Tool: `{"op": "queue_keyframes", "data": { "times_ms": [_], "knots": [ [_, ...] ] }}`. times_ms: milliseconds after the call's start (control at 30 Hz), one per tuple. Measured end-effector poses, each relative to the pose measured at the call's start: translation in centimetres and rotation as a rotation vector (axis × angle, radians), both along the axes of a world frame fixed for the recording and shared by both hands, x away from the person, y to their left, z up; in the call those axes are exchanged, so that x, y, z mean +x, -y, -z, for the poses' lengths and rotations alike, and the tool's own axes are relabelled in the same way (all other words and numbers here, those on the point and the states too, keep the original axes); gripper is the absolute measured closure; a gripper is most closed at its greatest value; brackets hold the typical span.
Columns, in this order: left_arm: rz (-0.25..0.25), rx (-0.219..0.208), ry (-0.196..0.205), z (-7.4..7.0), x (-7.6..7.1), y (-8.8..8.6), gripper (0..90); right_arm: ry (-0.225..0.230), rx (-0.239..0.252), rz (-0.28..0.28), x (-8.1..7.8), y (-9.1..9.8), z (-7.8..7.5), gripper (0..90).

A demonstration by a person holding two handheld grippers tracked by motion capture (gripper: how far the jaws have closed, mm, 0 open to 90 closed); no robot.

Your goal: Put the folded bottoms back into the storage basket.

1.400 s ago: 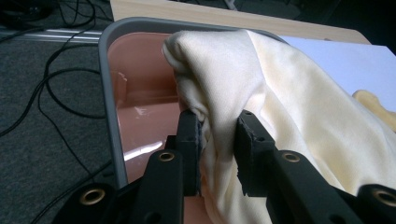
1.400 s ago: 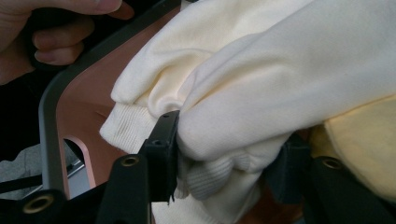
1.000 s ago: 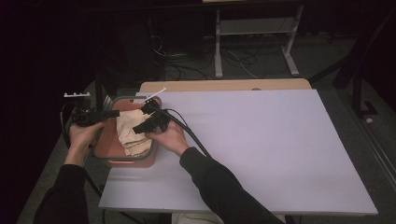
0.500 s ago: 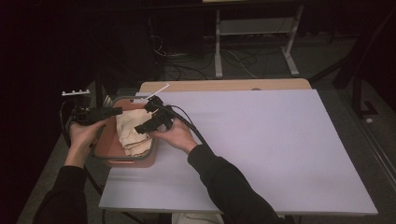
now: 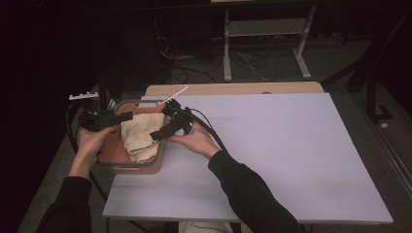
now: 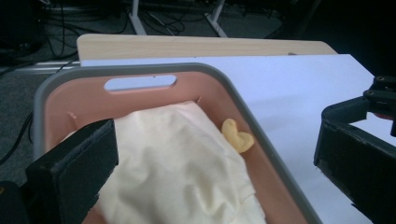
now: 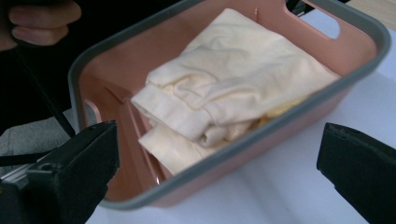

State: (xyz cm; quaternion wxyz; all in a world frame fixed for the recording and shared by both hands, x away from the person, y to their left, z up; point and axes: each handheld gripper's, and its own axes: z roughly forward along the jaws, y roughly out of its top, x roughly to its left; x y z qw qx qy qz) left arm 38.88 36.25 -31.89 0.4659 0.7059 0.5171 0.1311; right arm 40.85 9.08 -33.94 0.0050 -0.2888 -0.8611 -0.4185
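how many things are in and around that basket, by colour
pink basket with grey rim: 1
pale yellow folded cloth lying in the basket: 1
orange-yellow heart-shaped bit beside the cloth, in the basket: 1
black grippers, left gripper and right gripper, both open above the basket: 2
total: 5

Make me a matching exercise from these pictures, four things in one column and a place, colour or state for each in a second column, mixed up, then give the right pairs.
Things:
1. folded cloth
2. basket
3. table top
4. left gripper

Descriptions:
A. pale lilac, lying flat
B. jaws open, nothing between them
C. cream yellow, lying inside the basket
D. pink inside with a grey rim, at the table's left edge

Pairs: 1-C, 2-D, 3-A, 4-B
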Motion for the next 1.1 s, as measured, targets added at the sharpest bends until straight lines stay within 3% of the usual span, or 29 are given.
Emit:
{"op": "queue_keyframes", "data": {
  "times_ms": [400, 1100],
  "knots": [
    [0.020, 0.034, 0.031, -0.6, -0.9, 2.1, 0.0, 0.014, -0.001, -0.003, -0.5, 3.1, 0.4, 0.0],
    [0.073, 0.056, 0.089, -0.6, -3.1, 5.5, 0.0, 0.024, 0.015, 0.020, -1.3, 8.8, 1.2, 0.0]
  ]
}}
